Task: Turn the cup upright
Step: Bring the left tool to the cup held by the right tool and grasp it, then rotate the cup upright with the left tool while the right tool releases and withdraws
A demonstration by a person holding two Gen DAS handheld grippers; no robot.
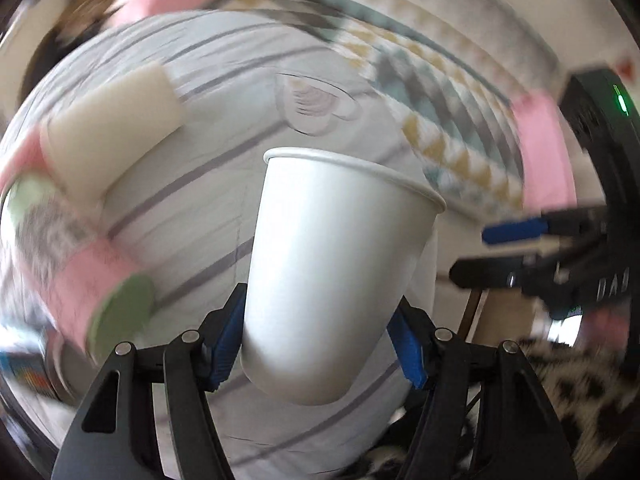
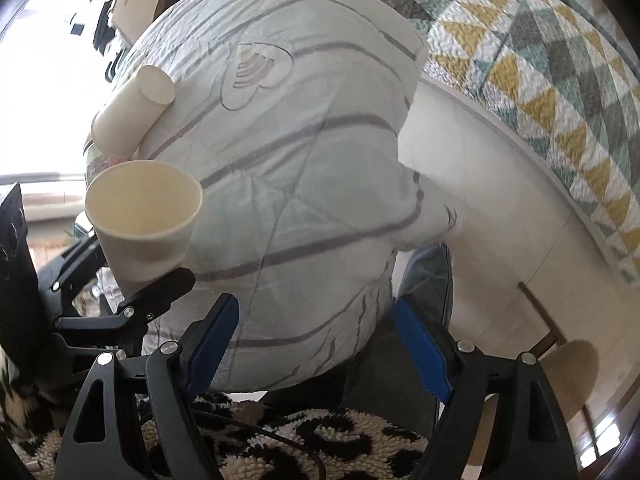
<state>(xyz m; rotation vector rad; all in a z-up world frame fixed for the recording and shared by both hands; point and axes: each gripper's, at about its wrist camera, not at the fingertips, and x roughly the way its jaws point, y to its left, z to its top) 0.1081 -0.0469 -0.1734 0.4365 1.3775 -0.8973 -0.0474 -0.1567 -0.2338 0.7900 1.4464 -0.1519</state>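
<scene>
My left gripper (image 1: 316, 344) is shut on a white paper cup (image 1: 332, 272), gripping its lower body, rim pointing up and away, slightly tilted. The same cup (image 2: 144, 220) shows in the right wrist view at the left, mouth open upward, held in the air above the striped cushion (image 2: 300, 200). The left gripper (image 2: 132, 284) shows there too, one finger under the cup. A second white cup (image 1: 112, 136) lies on its side on the cushion, also in the right wrist view (image 2: 132, 116). My right gripper (image 2: 316, 348) is open and empty; its fingers (image 1: 512, 232) show at the right in the left wrist view.
The striped grey-white cushion (image 1: 200, 208) fills the middle. A quilt with green and yellow triangles (image 2: 540, 60) lies beyond. Pink items (image 1: 540, 152) sit around the cushion. A black-and-white shaggy rug (image 2: 320, 440) lies below.
</scene>
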